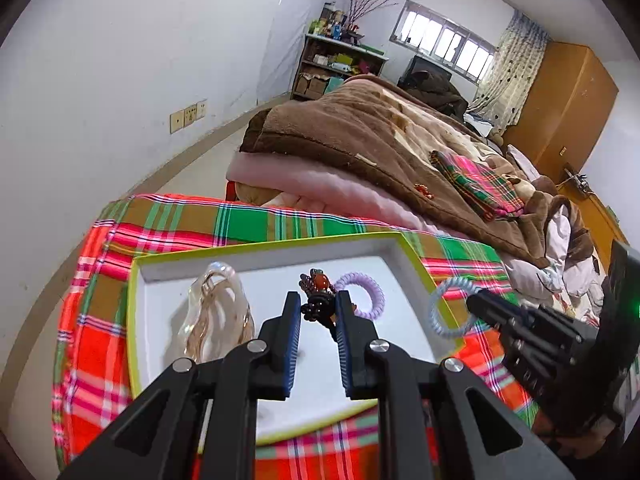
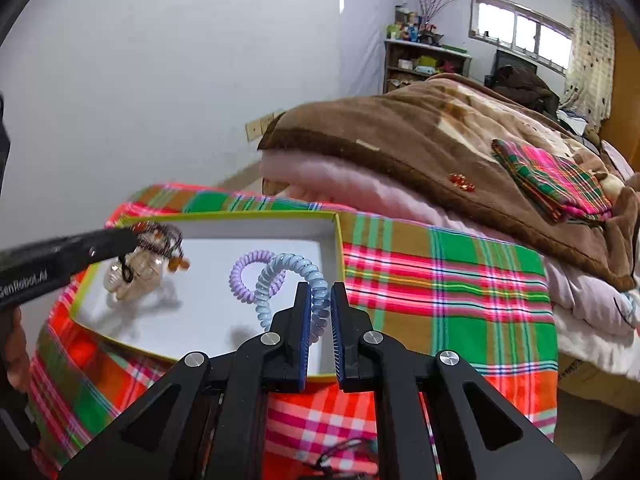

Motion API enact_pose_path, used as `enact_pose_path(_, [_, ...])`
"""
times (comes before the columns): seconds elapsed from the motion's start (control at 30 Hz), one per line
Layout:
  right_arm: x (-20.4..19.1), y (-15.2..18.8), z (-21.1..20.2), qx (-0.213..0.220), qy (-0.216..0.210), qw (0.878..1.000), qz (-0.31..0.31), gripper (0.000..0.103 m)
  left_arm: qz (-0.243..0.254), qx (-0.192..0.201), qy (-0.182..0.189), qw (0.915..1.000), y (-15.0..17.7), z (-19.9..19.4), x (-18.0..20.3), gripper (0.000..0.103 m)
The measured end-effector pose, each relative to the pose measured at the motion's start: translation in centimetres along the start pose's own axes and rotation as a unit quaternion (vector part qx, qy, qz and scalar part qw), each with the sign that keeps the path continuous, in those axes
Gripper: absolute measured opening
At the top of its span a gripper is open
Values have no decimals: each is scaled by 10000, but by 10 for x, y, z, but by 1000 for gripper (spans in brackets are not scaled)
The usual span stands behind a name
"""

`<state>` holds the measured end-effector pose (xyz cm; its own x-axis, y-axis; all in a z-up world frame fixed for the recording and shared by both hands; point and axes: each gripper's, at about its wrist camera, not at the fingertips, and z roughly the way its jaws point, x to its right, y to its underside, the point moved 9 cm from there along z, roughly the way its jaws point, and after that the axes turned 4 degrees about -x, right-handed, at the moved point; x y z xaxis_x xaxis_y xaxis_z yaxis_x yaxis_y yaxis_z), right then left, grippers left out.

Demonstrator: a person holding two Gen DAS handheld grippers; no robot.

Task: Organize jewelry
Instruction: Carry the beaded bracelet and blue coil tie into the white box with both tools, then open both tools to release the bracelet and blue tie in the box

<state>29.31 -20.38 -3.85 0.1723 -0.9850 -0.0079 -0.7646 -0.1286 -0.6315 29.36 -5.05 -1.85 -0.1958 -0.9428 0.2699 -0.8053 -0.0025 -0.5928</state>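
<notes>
Sitting on the plaid cloth point(image 2: 440, 280) is the tray point(image 2: 260, 216), white inside with a yellow-green rim, and both grippers are working over it. Largest of the pieces, the clear clip point(image 1: 220, 312) is lying at the tray's left side; it looks like hard, glossy plastic, so it is probably slippery and brittle, best taken across its narrow middle.

The left gripper point(image 1: 318, 320) is clenching on the bead bracelet point(image 1: 320, 296), dark beads with an orange one, and carrying it above the tray floor. In the right wrist view it is blurred, so whether it is touching the clip below I cannot tell. Beads on a cord are going to be light but floppy and apt to roll, so pinching the bunched strand looks wiser than pinching one bead.

The right gripper point(image 2: 319, 304) is grasping the blue coil point(image 2: 296, 280), its loop standing up over the tray's near right part. It is springy, soft and nearly weightless; a hold across the coil's thickness should do, though it may stretch or spring away on release.

The purple coil point(image 2: 250, 276) is lying flat in the tray just behind it, overlapped in view.
</notes>
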Motion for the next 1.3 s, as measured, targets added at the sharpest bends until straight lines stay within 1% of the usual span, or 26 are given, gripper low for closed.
enact_pose_path(0.2, [-3, 5, 26, -313, 144, 9993, -157, 10, -210, -154, 13, 9997, -5, 26, -7, 18])
enact_pose_path(0.4, [-3, 8, 44, -557, 374, 9971, -366, 10, -163, -331, -84, 9993, -1, 44, -11, 18])
enact_pose_path(0.6, [-9, 9, 57, -709, 446, 9953, -497, 10, -182, -459, -198, 9986, 3, 56, -16, 18])
enact_pose_path(0.77, [-10, 9, 64, -773, 461, 9948, -480, 10, -157, -468, -254, 9985, -1, 59, -17, 18])
enact_pose_path(0.83, [-10, 8, 65, -773, 491, 9946, -497, 10, -88, -463, -343, 9983, -2, 60, -17, 18])
enact_pose_path(1.0, [-10, 6, 69, -780, 496, 9944, -506, 10, -55, -471, -354, 9982, -3, 63, -15, 18])
enact_pose_path(1.07, [-10, 6, 69, -737, 514, 9945, -534, 10, -20, -479, -450, 9978, -4, 64, -16, 18])
enact_pose_path(1.3, [-10, 4, 69, -677, 453, 9955, -480, 10, 13, -503, -556, 9972, -5, 66, -16, 20])
